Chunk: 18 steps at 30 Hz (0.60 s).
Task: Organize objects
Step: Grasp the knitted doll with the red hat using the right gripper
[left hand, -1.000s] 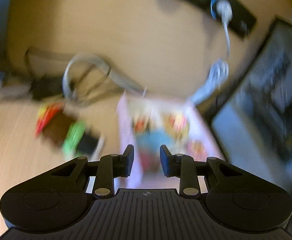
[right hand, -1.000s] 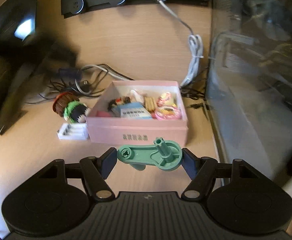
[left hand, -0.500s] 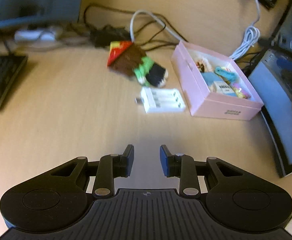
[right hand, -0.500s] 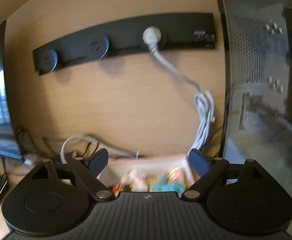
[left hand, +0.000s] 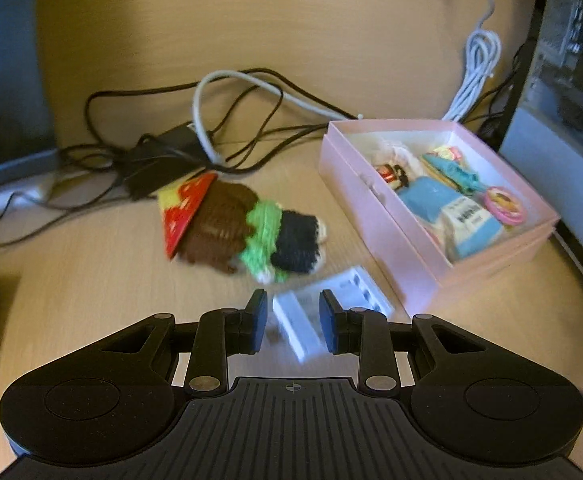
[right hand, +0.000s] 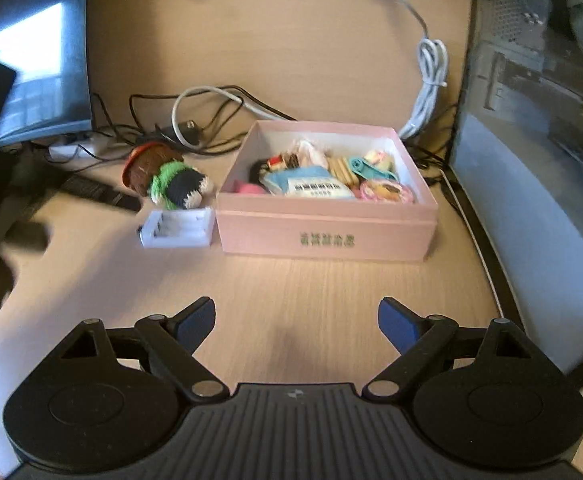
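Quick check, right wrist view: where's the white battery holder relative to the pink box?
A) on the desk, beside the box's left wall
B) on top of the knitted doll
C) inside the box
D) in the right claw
A: the white battery holder lies flat on the desk against the left wall of the pink box, in front of the knitted doll; the right claw is open with nothing between its fingers.

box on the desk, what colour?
Pale pink box, with greenish lettering on its front wall; white inside. Clearest in the right wrist view.
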### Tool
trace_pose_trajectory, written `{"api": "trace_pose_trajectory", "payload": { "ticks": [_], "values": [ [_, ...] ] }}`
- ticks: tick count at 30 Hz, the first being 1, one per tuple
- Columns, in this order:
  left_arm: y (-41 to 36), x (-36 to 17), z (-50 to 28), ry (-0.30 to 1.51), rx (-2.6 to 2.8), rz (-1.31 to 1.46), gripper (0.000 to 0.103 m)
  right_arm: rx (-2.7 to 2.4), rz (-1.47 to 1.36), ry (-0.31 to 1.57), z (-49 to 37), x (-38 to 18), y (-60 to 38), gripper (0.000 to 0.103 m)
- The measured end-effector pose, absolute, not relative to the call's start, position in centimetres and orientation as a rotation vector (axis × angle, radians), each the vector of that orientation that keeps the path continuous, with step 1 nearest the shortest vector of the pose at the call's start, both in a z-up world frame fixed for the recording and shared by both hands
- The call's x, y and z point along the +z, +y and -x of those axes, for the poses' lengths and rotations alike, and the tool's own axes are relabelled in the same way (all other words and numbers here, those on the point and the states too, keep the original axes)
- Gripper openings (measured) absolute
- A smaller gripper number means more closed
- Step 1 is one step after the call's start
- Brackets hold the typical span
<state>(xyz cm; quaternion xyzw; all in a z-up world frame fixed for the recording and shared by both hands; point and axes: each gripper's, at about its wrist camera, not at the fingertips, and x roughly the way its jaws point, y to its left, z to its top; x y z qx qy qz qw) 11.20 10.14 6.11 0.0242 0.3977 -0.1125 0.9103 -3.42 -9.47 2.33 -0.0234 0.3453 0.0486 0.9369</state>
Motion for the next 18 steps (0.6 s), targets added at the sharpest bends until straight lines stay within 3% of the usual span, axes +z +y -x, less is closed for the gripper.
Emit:
{"api": "trace_pose_trajectory", "payload": {
  "ticks": [7, 18],
  "values": [
    [7.8, 4.4, -13.6, 0.877, -0.244, -0.135, 0.031, 0.019, 0.043, 0.717, 5.4, 2.5, -10.1, 0.097],
    [10.1, 4.6, -10.5, 0.906, -0.178, -0.167, 0.032, 0.029, 0.046, 0.752, 4.6, 1.7, -9.7, 0.097]
  ]
}}
